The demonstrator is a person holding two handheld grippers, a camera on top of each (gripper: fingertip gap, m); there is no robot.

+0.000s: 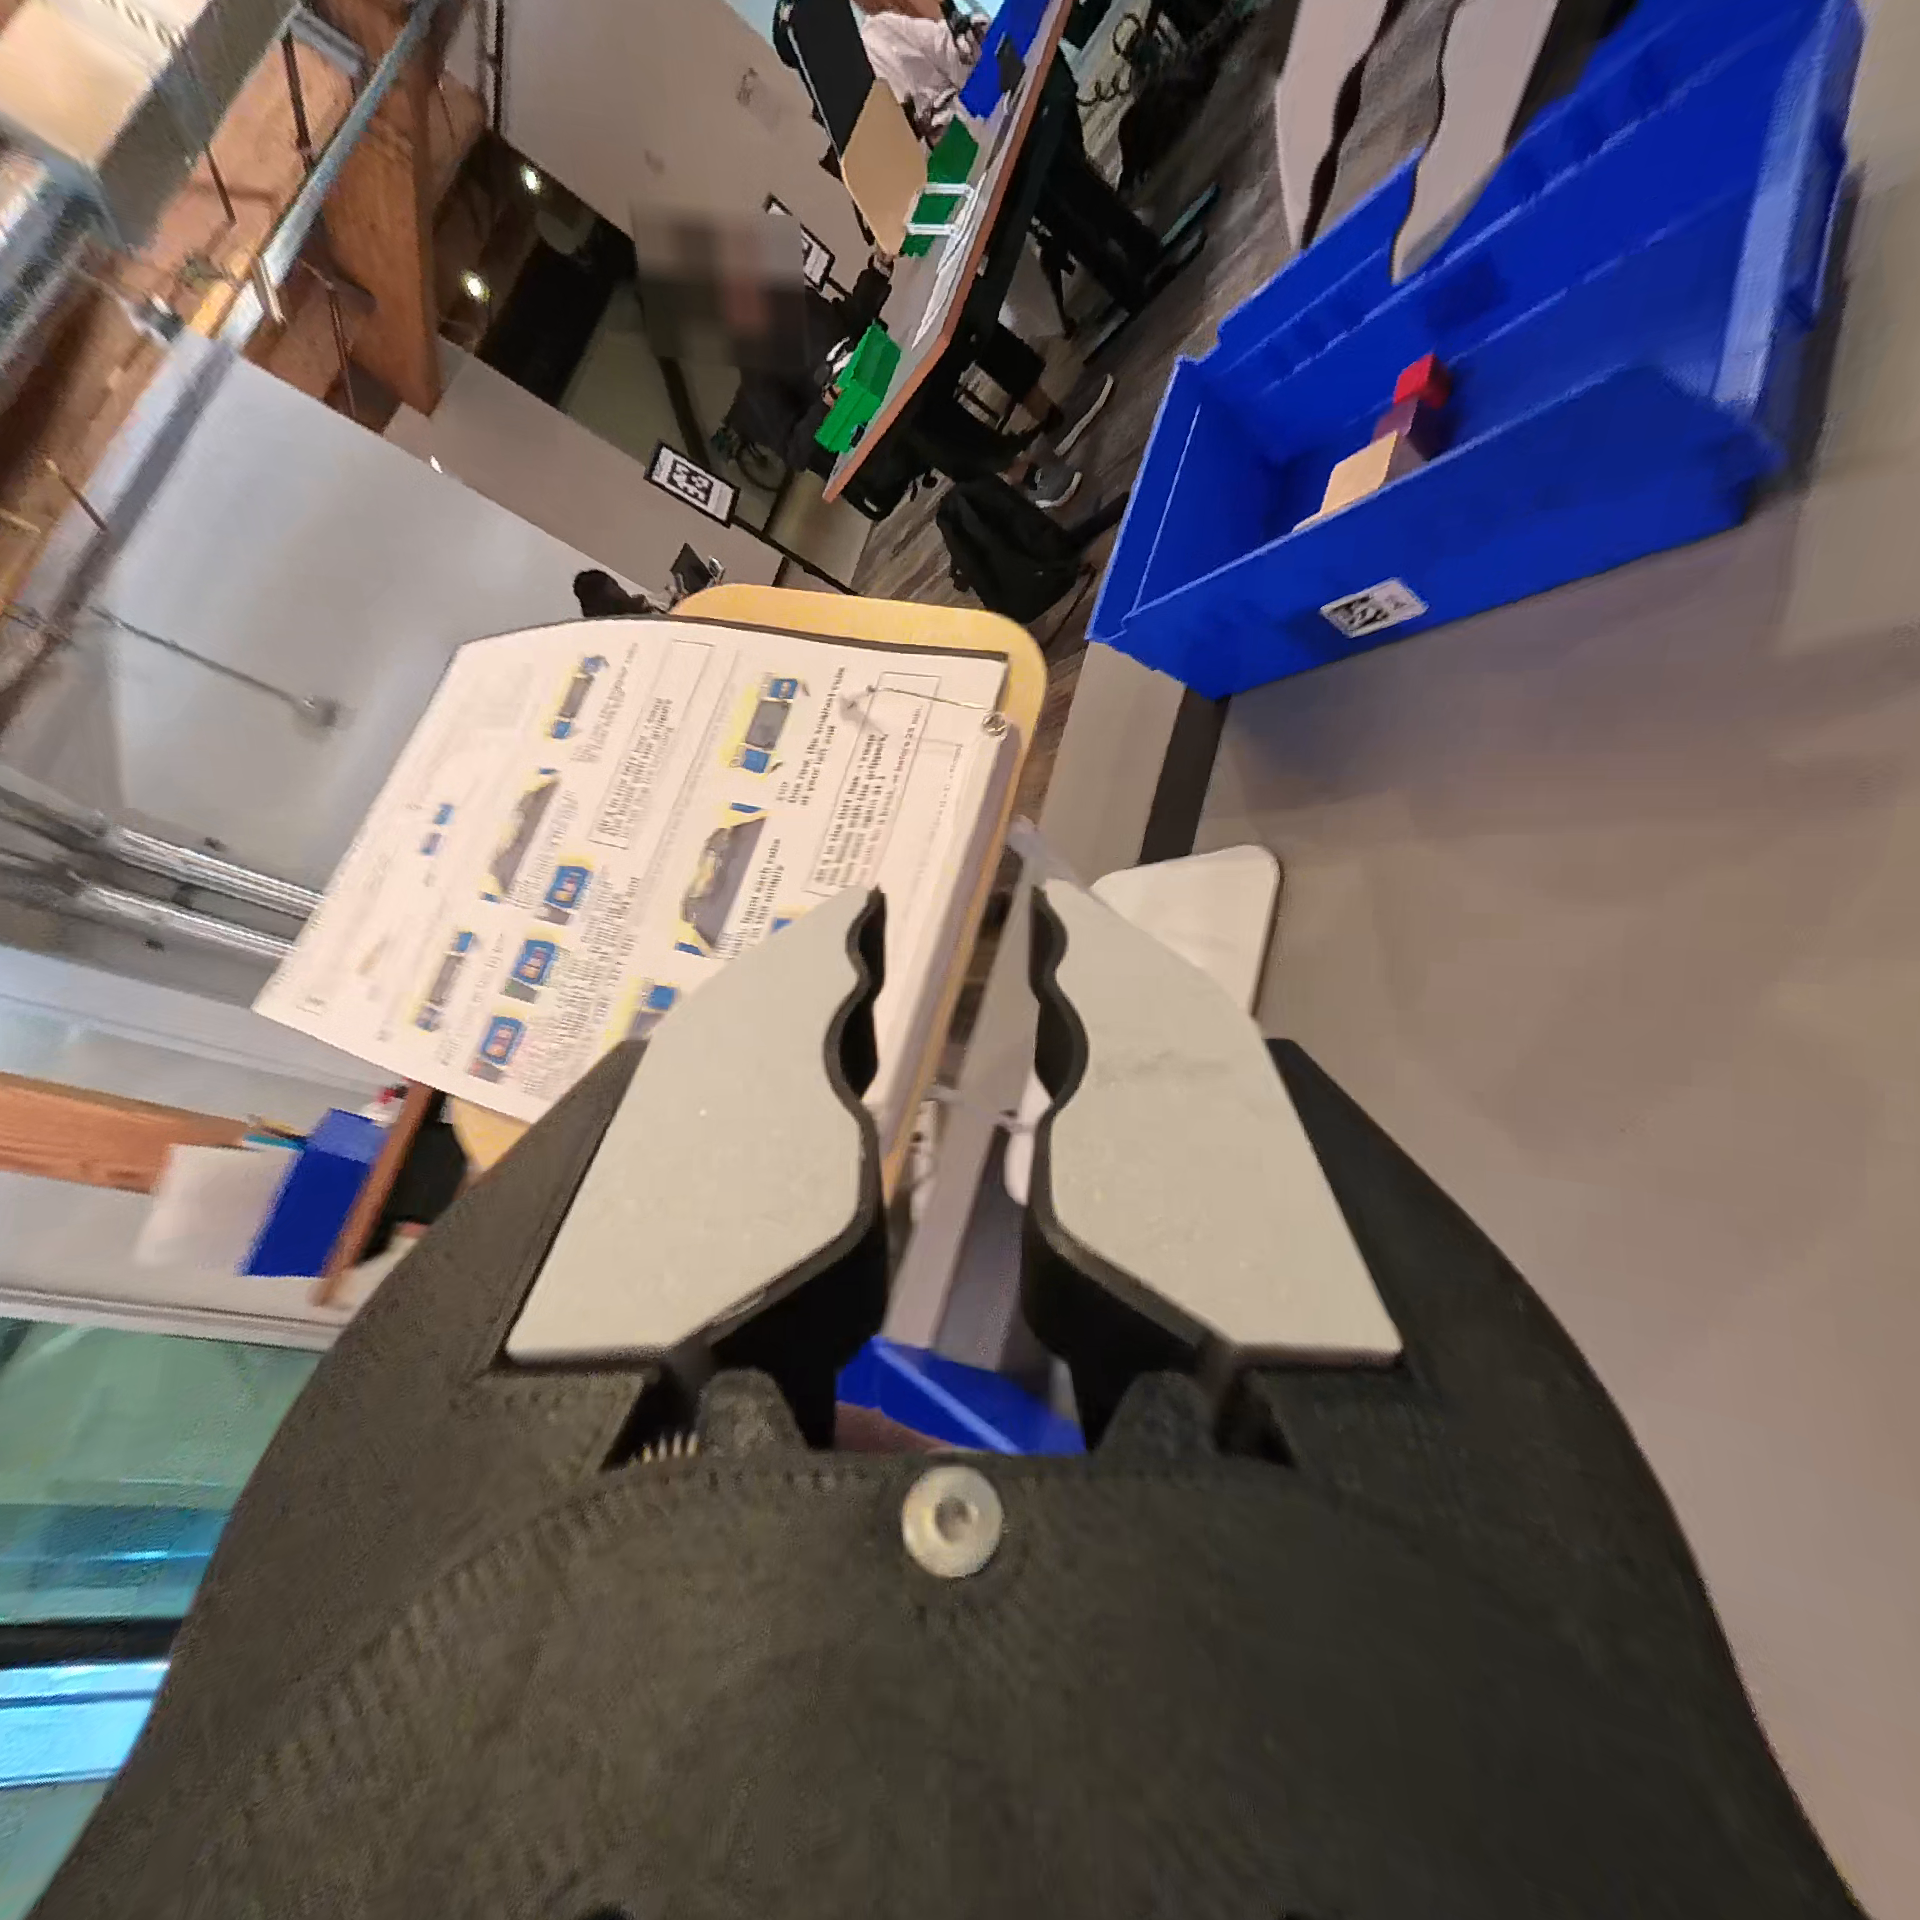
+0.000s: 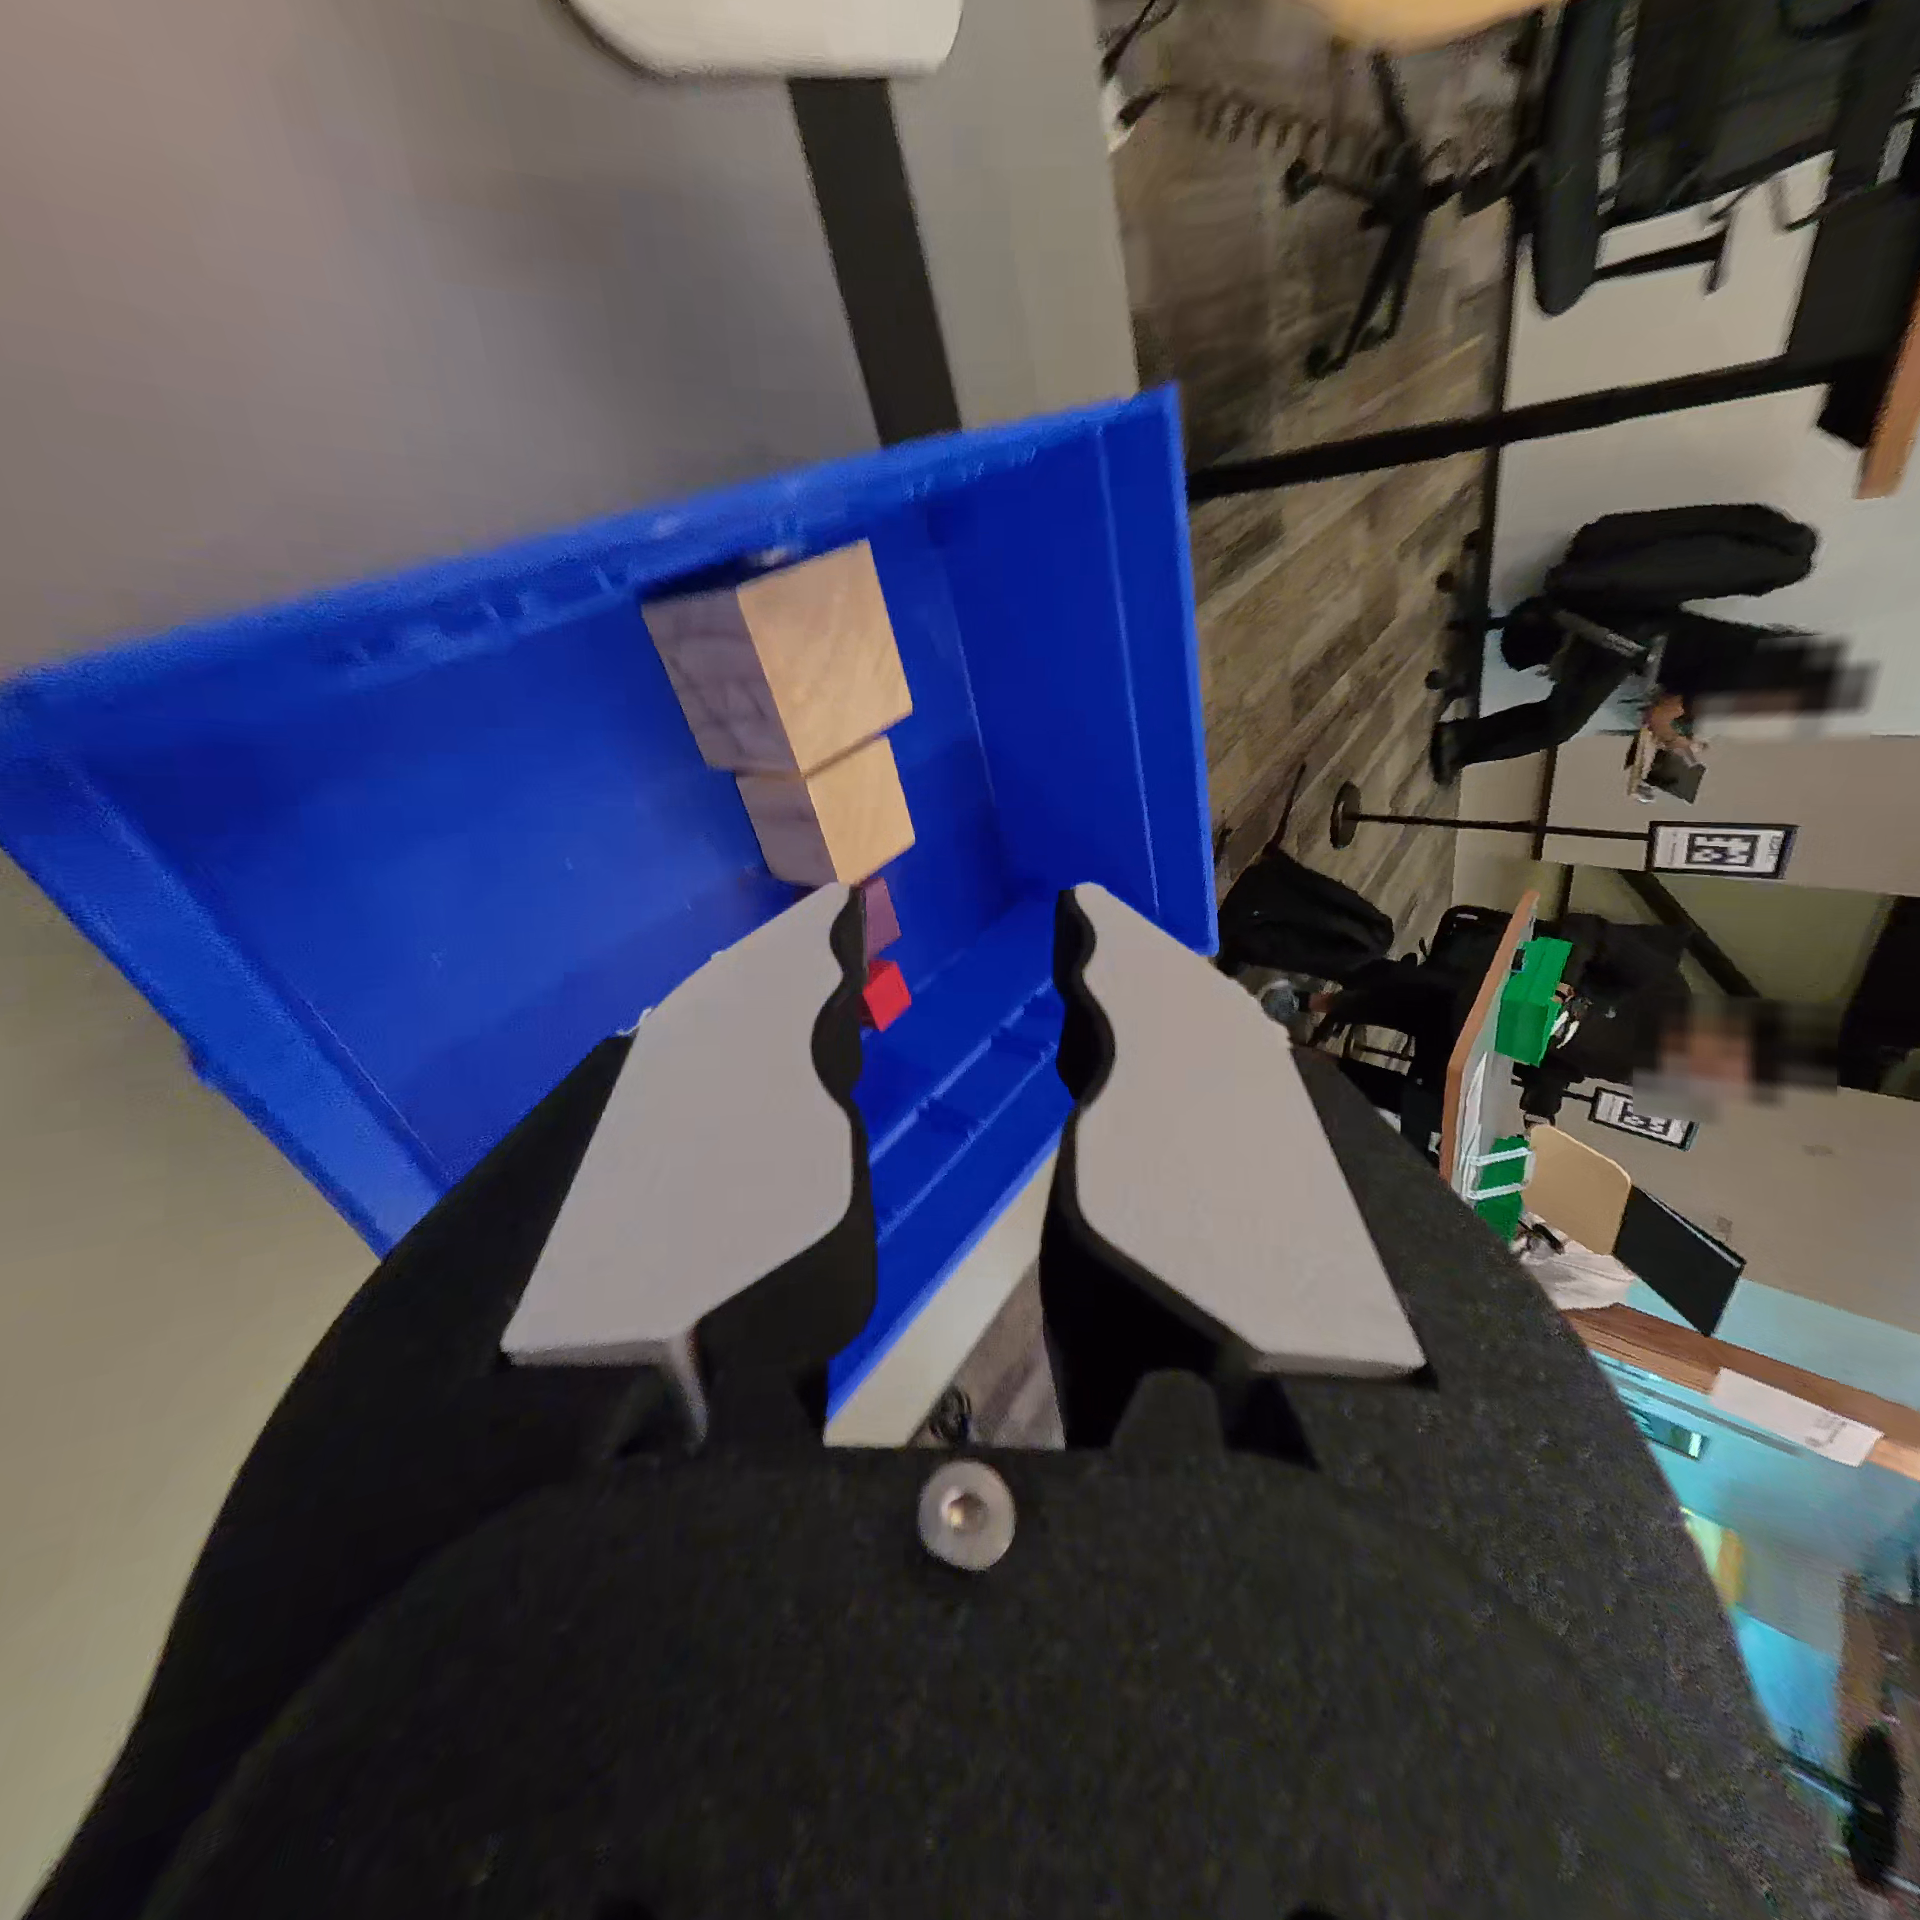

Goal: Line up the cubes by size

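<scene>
A blue bin on the grey table holds a row of cubes that shrink along the row: a big wooden cube, a smaller wooden cube, a small purple cube and a tiny red cube. My right gripper is open and empty, raised above the bin near the small end of the row. In the left wrist view the bin is at the upper right with the red, purple and a wooden cube showing. My left gripper is open and empty, off the table's edge.
A clipboard with a printed instruction sheet stands beyond the table's left end. A white flat piece lies at the table corner. Beyond are other desks with green bins, chairs, bags and people. One gripper's finger ends stand about 35 centimetres off the other's.
</scene>
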